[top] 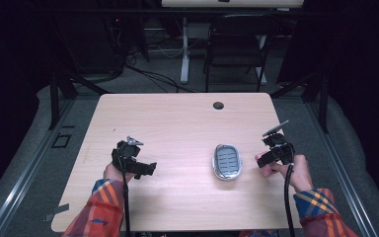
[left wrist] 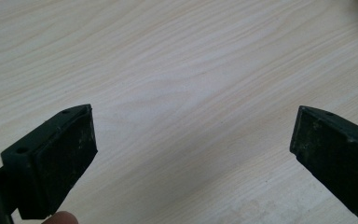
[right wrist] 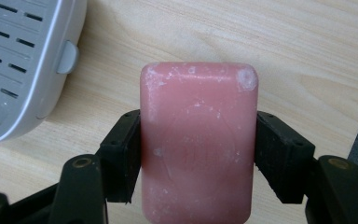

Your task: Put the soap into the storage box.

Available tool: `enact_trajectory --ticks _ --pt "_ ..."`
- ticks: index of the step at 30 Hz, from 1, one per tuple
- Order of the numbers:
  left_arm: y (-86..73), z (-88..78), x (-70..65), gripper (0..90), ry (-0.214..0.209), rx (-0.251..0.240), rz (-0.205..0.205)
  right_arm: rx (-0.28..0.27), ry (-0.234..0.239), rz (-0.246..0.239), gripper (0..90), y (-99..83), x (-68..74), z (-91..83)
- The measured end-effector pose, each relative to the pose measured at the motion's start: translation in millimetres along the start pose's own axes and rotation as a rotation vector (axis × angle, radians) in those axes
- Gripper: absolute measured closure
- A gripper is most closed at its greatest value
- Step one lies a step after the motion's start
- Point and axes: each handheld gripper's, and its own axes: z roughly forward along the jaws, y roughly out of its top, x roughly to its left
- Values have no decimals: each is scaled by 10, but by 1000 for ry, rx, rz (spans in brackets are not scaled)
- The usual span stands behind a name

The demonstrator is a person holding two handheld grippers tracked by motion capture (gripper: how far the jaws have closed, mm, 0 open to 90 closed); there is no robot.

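Right gripper view: right hand-held gripper (right wrist: 198, 154) clamps soap (right wrist: 198, 144).
Left hand-held gripper (left wrist: 193, 154): released, empty.
Next: likely soap into dish (right wrist: 23, 60) alongside.

- Pink soap bar (right wrist: 198, 140): faint embossed lettering on its face, perhaps a brand stamp (too worn and blurred to read).
- Wooden table (top: 177, 123) and grey slotted dish (top: 226, 161): no legible text, labels or numbers.

soap (right wrist: 196, 140): pink bar, scuffed white at corners, clamped by its long sides
dish (top: 226, 161): grey slotted tray, flat on the table, just beside the soap
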Motion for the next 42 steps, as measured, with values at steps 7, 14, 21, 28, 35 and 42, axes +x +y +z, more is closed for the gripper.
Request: enact_trajectory --ticks 7,14,21,28,35,42 --pt "-7 0 6 4 -2 0 -3 -9 4 -15 371 41 15 -69" --pt "4 0 -6 3 -2 2 5 -22 3 -13 371 52 35 -116" --pt "13 5 -13 3 -5 0 9 -28 9 -26 371 58 68 -160" --pt "16 6 -12 3 -5 -2 9 -40 13 -25 371 66 87 -221" --pt "18 9 -19 2 -9 -1 10 -39 16 -35 372 76 112 -224" --pt "20 11 -19 3 -9 -1 11 -44 16 -31 371 82 116 -246"
